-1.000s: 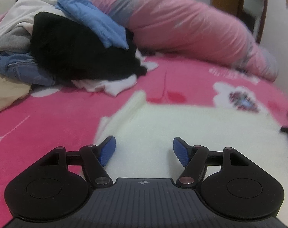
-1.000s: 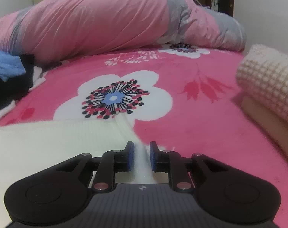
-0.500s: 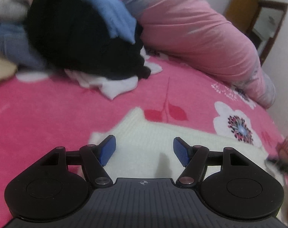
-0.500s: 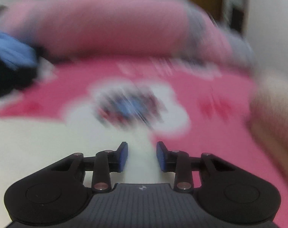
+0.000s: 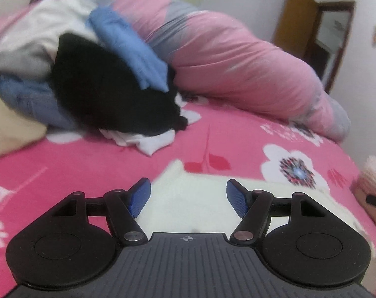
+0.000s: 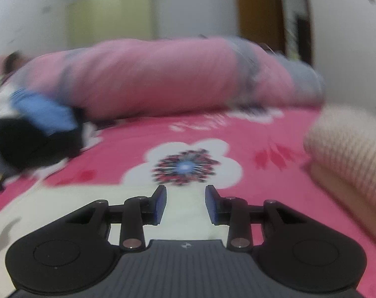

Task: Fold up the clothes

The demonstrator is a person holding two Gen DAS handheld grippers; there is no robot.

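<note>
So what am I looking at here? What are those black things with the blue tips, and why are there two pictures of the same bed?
Each picture comes from a small camera mounted on a hand-held gripper; a person carries one in each hand. The black parts are the gripper's body, the blue tips its two fingers. One view looks along the left gripper, the other along the right gripper. Both stand open and hold nothing. Below them a cream garment lies flat on the pink flowered bedspread, waiting to be folded. To the left is a heap of unfolded clothes, behind it a rolled pink duvet, and on the right a knitted cream bundle.
</note>
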